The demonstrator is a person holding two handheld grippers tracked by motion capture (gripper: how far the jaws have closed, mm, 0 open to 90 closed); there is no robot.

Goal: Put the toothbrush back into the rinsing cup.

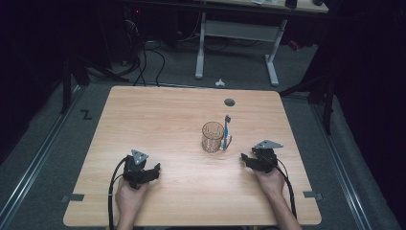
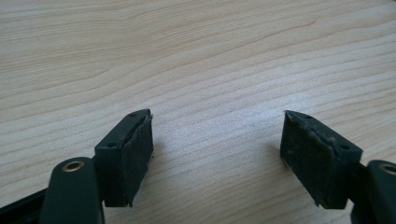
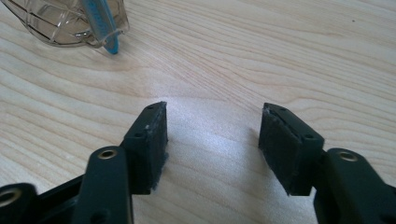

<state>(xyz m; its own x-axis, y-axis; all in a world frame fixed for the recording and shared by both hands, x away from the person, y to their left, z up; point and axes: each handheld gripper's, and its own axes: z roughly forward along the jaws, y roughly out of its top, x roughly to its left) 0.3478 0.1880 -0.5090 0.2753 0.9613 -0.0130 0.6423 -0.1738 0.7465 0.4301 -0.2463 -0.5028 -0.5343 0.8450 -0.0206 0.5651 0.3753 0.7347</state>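
Both grippers — left gripper [image 1: 154, 171] and right gripper [image 1: 246, 158] — rest on the tabletop [image 1: 158, 120] with fingers released and empty, while the blue toothbrush [image 1: 226, 132] already stands in the clear glass mug [image 1: 211, 137] near the right one, so the placing looks finished.

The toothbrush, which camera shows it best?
The high view: the whole toothbrush stands upright in the clear cup. The right gripper view catches just its blue handle end through the cup's base. The left gripper view looks at bare table.
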